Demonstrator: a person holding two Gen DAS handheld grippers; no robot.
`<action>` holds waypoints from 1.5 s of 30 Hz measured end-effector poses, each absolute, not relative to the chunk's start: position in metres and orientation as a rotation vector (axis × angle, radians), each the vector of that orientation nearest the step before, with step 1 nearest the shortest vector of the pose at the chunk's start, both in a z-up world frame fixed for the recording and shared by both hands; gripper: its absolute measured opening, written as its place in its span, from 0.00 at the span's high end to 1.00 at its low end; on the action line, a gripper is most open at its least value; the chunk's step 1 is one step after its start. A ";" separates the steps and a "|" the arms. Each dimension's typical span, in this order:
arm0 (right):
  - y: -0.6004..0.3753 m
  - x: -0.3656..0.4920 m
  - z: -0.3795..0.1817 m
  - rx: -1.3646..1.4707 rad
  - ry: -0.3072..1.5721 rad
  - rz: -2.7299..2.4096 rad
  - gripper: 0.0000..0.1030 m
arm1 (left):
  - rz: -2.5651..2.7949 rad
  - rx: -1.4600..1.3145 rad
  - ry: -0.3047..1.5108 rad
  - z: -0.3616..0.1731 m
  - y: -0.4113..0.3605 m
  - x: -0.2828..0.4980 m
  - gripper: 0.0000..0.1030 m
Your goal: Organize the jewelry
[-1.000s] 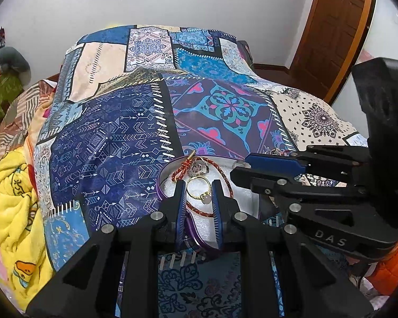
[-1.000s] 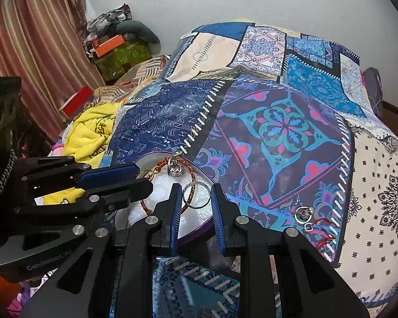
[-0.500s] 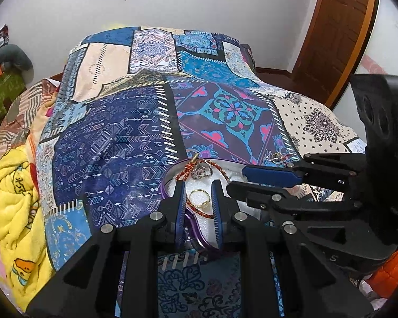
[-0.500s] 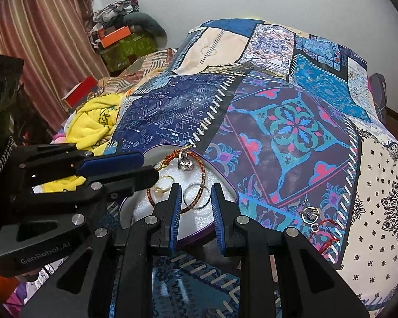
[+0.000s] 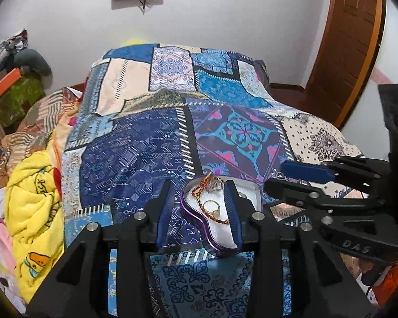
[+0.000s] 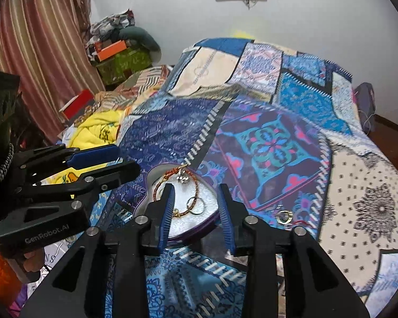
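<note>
A purple-rimmed heart-shaped jewelry box (image 5: 220,247) with white lining lies on the patchwork bedspread. It holds a red-orange beaded bracelet (image 5: 201,186), a gold ring (image 5: 211,206) and a silver charm (image 5: 215,184). In the right wrist view the box (image 6: 143,201) also holds a silver ring (image 6: 196,206). Another silver ring (image 6: 284,216) with red thread lies on the bedspread right of the box. My left gripper (image 5: 199,212) is open and empty above the box's left side. My right gripper (image 6: 196,212) is open and empty over the box.
The bedspread (image 5: 151,153) covers the whole bed. A yellow blanket (image 5: 31,206) is heaped at the left edge. Boxes and clothes (image 6: 119,53) are piled by the striped curtain (image 6: 39,47). A wooden door (image 5: 350,39) stands at the right.
Both grippers have opened wide from nearly shut and pulled back and up from the box. The jewelry in the box has stayed put.
</note>
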State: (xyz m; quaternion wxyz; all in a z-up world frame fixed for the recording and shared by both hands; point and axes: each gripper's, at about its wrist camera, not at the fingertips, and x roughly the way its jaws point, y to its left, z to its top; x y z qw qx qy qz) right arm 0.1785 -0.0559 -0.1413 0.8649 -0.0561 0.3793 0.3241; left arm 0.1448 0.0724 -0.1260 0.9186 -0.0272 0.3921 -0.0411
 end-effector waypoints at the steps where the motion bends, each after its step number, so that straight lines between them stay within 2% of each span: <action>1: -0.060 0.177 -0.138 -0.114 0.785 0.668 0.68 | -0.079 -0.051 0.801 -0.124 0.071 0.144 0.63; 10: -0.096 0.171 -0.119 -0.078 0.739 0.605 0.68 | -0.084 -0.021 0.756 -0.104 0.048 0.132 0.54; 19: -0.146 0.173 -0.113 -0.054 0.723 0.505 0.68 | -0.141 -0.023 0.756 -0.098 0.016 0.142 0.53; 31: -0.176 0.187 -0.158 -0.059 0.859 0.460 0.68 | -0.212 0.014 0.836 -0.127 -0.023 0.160 0.53; 45: -0.151 0.206 -0.209 -0.075 0.982 0.539 0.68 | -0.203 -0.003 0.871 -0.150 -0.019 0.174 0.53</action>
